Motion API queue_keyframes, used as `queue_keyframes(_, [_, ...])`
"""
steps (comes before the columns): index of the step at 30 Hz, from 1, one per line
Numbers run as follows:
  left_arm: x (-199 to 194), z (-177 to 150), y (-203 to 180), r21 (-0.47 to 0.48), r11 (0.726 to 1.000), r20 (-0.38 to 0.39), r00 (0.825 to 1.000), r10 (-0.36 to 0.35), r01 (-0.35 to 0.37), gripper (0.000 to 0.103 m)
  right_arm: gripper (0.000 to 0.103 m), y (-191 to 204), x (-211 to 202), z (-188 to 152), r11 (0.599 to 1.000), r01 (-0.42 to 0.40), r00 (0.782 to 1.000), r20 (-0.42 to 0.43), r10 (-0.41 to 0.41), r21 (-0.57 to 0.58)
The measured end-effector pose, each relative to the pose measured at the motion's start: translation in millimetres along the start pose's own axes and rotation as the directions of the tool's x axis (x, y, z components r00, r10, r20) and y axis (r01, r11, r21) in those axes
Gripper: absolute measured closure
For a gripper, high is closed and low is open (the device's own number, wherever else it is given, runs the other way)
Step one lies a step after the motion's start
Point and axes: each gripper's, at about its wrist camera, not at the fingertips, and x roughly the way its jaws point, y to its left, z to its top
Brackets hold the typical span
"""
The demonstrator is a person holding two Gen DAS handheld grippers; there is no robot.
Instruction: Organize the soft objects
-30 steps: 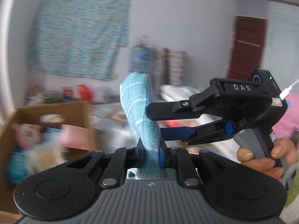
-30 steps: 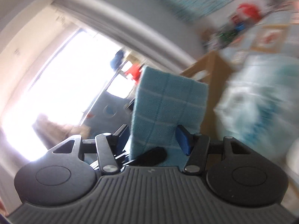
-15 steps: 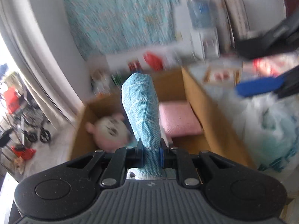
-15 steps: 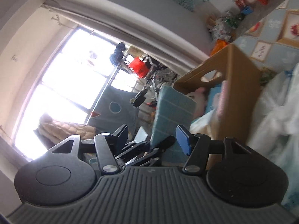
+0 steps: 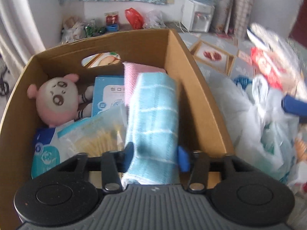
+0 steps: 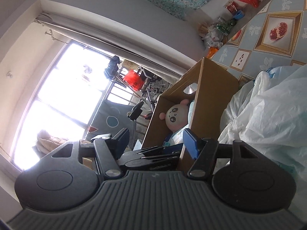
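Observation:
A light blue checked towel lies lengthwise between the fingers of my left gripper, over the right side of an open cardboard box. The jaws are opening and the pads stand just off the towel's sides. In the box lie a pink-and-white plush doll and a folded pink cloth. My right gripper is to the right of the box; its jaws are opening with nothing held. The plush shows past them. One blue fingertip of it shows at the left wrist view's right edge.
Blue-and-white packets and a clear bag of yellow items fill the box's front. Crumpled white plastic bags lie right of the box on a patterned cloth. A water dispenser stands at the far wall.
My left gripper swung down over the box and its jaws spread from a tight pinch on the towel. The towel has widened and sagged. The right gripper drew back from the towel.

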Motion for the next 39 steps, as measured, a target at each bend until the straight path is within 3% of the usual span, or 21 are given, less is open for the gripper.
queue_keyframes(4, [-8, 4, 18, -0.085, 0.996, 0.06, 0.998, -0.032, 0.037, 0.049, 0.039, 3, -3, -5, 1.0, 0.006, 1.0, -0.001, -0.006, -0.002])
queue_keyframes(6, [-9, 8, 26, -0.163, 0.985, 0.093, 0.995, -0.034, 0.049, 0.054, 0.039, 5, -4, -7, 1.0, 0.011, 1.0, 0.003, -0.011, -0.005])
queue_keyframes(10, [6, 11, 51, -0.39, 0.92, 0.056, 0.998, -0.016, 0.037, 0.068, 0.038, 10, -12, -11, 1.0, 0.014, 1.0, 0.011, -0.014, -0.007])
queue_keyframes(13, [25, 14, 55, -0.404, 0.915, -0.015, 1.0, 0.012, -0.017, 0.074, 0.038, 13, -14, -14, 1.0, 0.017, 1.0, 0.005, -0.017, -0.016])
queue_keyframes(16, [36, 13, 58, -0.438, 0.898, -0.036, 0.997, -0.066, 0.044, 0.074, 0.038, 14, -16, -16, 0.999, 0.032, 0.999, 0.005, -0.032, -0.027])
queue_keyframes(19, [42, 13, 52, -0.417, 0.908, -0.043, 0.997, -0.056, 0.033, 0.073, 0.037, 11, -19, -13, 0.999, 0.041, 0.999, 0.012, -0.041, -0.026])
queue_keyframes(25, [48, 14, 38, -0.34, 0.94, -0.059, 0.998, 0.009, -0.029, 0.066, 0.037, 6, -21, -13, 0.998, 0.056, 0.998, 0.018, -0.056, -0.015])
queue_keyframes(28, [42, 14, 34, -0.314, 0.948, -0.057, 0.998, 0.033, -0.05, 0.051, 0.037, 5, -26, -15, 0.997, 0.081, 0.997, 0.02, -0.08, -0.013])
queue_keyframes(33, [11, 4, 45, -0.375, 0.927, 0.016, 0.999, 0.04, -0.031, 0.027, 0.035, 17, -54, -13, 0.986, 0.153, 0.987, 0.054, -0.15, -0.059])
queue_keyframes(36, [-20, -5, 49, -0.406, 0.913, 0.088, 0.993, 0.074, -0.032, 0.02, 0.028, 33, -82, -13, 0.963, 0.239, 0.968, 0.106, -0.226, -0.124])
queue_keyframes(39, [-55, -16, 46, -0.401, 0.915, 0.183, 0.976, 0.119, -0.036, 0.017, 0.023, 50, -111, -14, 0.914, 0.352, 0.931, 0.172, -0.321, -0.199])
